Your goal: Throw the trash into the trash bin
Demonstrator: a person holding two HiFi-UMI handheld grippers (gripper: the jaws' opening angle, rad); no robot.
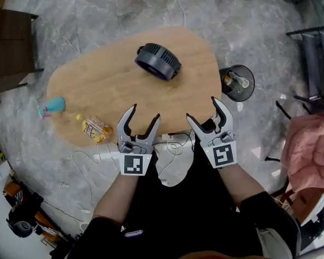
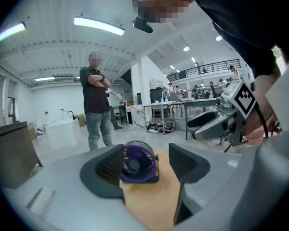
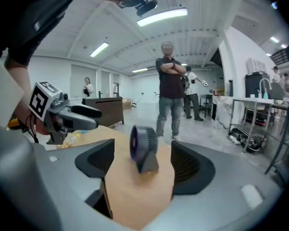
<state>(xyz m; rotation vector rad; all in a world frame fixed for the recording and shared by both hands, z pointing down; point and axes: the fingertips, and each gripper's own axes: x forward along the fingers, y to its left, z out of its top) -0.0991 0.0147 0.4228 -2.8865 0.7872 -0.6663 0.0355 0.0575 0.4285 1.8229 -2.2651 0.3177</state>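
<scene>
While the left gripper (image 1: 144,113) and right gripper (image 1: 202,109) hang open and empty by the table (image 1: 97,80) edge, the yellow snack wrapper (image 1: 96,129) lies untouched on the table's left side. I think grabbing comes next, then the floor trash bin (image 1: 247,93).

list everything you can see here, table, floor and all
oval wooden table: one, light brown, centre of the head view
small round desk fan: one, dark blue-purple, far middle of the table
crumpled snack wrapper: one, yellow, table's near-left edge
teal plastic item: one, teal with pink, table's left end; kind unclear
round trash bin: one, black, floor off the table's right end, something clear inside
wooden cabinet: one, dark brown, floor at left
cloth: one, pink, right edge
standing person: one, dark top, arms folded, beyond the table
left gripper: one, grey, open, empty, over the near table edge
right gripper: one, grey, open, empty, beside it
</scene>
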